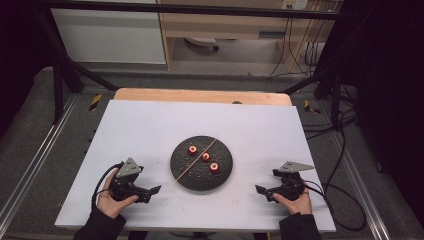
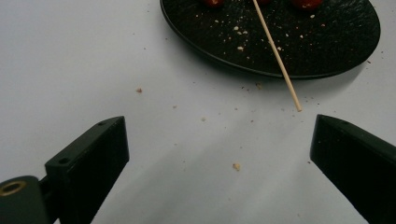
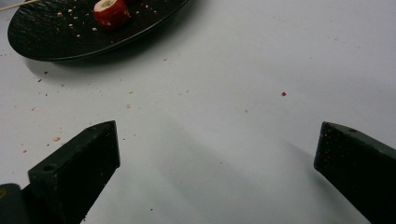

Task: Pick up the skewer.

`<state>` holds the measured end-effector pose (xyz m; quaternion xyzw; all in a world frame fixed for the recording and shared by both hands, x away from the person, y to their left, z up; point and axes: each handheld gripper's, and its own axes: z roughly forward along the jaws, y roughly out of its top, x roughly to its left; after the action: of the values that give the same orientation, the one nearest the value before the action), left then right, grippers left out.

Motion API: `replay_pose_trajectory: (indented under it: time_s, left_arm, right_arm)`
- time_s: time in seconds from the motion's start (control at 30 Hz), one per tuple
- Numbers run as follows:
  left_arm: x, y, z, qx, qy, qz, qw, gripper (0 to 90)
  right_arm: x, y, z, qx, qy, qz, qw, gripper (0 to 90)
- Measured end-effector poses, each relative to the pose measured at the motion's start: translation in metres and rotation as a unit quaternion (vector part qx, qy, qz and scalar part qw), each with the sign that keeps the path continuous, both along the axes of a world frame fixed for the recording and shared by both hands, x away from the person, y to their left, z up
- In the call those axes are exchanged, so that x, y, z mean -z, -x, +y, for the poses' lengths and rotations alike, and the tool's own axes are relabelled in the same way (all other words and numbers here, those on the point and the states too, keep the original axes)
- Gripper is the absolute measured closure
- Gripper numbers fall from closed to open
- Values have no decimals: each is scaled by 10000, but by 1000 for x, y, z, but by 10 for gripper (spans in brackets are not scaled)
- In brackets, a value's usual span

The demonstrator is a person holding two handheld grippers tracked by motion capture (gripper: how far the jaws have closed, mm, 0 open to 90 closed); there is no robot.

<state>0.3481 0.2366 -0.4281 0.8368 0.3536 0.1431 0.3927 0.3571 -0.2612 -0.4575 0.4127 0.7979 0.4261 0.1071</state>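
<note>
High view: both the left gripper (image 1: 156,189) and right gripper (image 1: 260,189), wide open and empty, flank the plate (image 1: 186,172); approach the skewer (image 1: 195,162) low, pinching its overhanging tip.

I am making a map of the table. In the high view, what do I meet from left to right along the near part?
Left tongs → round black textured plate → right tongs.

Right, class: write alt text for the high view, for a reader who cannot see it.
A round black plate on a white table holds three red fruit pieces and a thin wooden skewer lying across it. A person's hands hold an open left gripper and right gripper either side, touching nothing.
</note>
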Motion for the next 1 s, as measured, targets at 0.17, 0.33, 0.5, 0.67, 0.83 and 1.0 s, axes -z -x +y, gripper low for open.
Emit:
replay_pose_trajectory:
  time_s: [0.17, 0.33, 0.5, 0.67, 0.83, 1.0]
  left_arm:
    - [-6, -3, -6, 8, -23, -4, 10000, 43]
    - [-13, -8, -15, 37, -77, 5, 10000, 43]
    - [-17, -13, -26, 41, -135, 41, 9999, 45]
    - [-20, -18, -38, 48, -281, 78, 9996, 48]
    - [-22, -24, -50, 80, -405, 147, 9990, 54]
    - [-22, -29, -62, 119, -505, 215, 9984, 64]
  right_arm:
    - [0, 0, 0, 4, 4, 12, 10000, 10]
    - [0, 0, 0, 1, -4, 6, 10000, 10]
    - [0, 0, 0, -2, -1, 9, 10000, 11]
    - [0, 0, 0, -12, 1, -2, 10000, 11]
    - [0, -1, 0, -17, 2, 3, 10000, 11]
    - [0, -1, 0, -20, 9, 21, 10000, 11]
